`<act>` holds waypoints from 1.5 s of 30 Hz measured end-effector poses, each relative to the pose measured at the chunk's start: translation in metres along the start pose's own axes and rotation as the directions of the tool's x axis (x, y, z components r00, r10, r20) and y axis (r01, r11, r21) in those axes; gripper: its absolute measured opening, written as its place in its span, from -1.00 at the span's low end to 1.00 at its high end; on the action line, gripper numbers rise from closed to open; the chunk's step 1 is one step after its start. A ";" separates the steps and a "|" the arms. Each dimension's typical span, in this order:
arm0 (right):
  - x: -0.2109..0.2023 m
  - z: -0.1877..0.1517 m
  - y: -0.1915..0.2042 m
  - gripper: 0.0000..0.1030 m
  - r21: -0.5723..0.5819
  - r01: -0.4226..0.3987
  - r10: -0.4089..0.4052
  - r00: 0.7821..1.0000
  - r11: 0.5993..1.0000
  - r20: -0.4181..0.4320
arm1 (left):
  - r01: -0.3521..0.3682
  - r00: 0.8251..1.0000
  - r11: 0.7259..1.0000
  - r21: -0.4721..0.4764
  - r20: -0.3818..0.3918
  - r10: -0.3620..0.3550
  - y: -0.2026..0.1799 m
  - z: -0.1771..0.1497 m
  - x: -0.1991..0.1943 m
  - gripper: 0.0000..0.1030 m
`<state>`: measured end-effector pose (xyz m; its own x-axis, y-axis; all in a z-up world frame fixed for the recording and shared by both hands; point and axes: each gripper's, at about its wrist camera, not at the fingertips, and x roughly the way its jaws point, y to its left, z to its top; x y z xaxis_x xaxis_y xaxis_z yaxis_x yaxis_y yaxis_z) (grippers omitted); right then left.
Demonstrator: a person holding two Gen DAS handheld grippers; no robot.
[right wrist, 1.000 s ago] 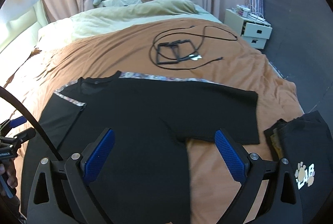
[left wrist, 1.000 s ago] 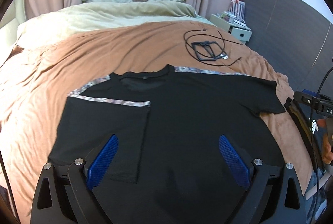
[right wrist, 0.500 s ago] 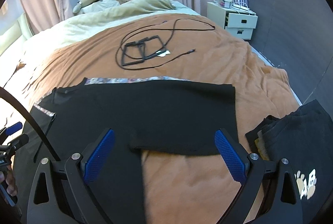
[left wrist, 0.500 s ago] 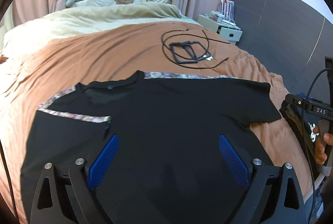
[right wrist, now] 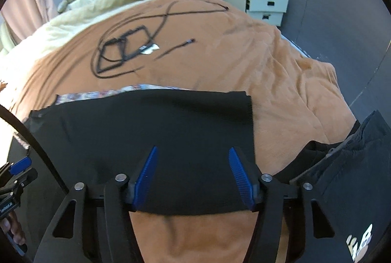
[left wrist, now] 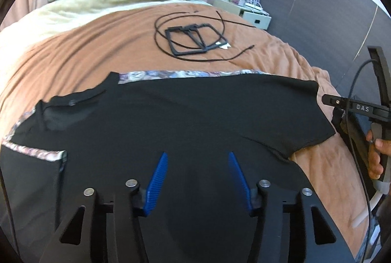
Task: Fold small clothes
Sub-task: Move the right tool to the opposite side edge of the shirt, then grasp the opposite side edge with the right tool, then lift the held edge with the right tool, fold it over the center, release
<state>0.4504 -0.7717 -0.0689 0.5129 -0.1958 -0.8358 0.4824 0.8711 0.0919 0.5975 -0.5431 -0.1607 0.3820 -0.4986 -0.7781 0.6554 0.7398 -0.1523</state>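
1. Black T-shirt (left wrist: 185, 121) spread flat across brown blanket (right wrist: 281, 67), left sleeve already folded in.
2. Left gripper (left wrist: 198, 177) half-open and closing over shirt body — nothing pinched yet.
3. Right gripper (right wrist: 193, 175) likewise closing over right sleeve (right wrist: 195, 140), probably readying its fold.

Black T-shirt (left wrist: 185, 121) spread flat on bed (left wrist: 97, 55), patterned trim along shoulders; one side folded inward.

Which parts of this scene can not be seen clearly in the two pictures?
- Black T-shirt: its lower hem, left wrist view, hidden behind the left gripper.
- Whether the closing right gripper touches the sleeve: right wrist view, unclear.
- Dark clothes pile: right wrist view, cut off by the frame edge; its print is partly lost.
- Items on the nightstand: both views, too small.
- Cable: right wrist view, blurred.
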 end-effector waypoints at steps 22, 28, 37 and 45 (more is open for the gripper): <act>0.096 0.030 -0.017 -0.76 -0.012 0.144 -0.144 0.975 0.990 -0.171 | 0.046 0.995 0.998 0.034 -0.095 -0.043 -0.028 0.008 0.077 -0.44; 0.082 0.039 -0.010 -0.97 -0.066 0.153 -0.162 0.975 0.986 -0.151 | 0.049 0.995 0.998 0.032 -0.088 -0.046 -0.032 0.010 0.078 -0.44; 0.099 0.042 -0.020 0.04 -0.085 0.262 -0.273 0.944 0.961 -0.183 | 0.055 0.995 0.997 0.047 -0.092 -0.050 -0.031 0.007 0.078 -0.44; 0.109 0.038 -0.034 -0.41 -0.036 0.122 -0.126 0.973 0.992 -0.191 | 0.058 0.995 0.997 0.045 -0.084 -0.054 -0.032 0.007 0.081 -0.45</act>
<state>0.5168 -0.8396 -0.1426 0.3030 -0.2149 -0.9284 0.5157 0.8563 -0.0299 0.6121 -0.6101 -0.2143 0.2900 -0.4986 -0.8169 0.7050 0.6885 -0.1700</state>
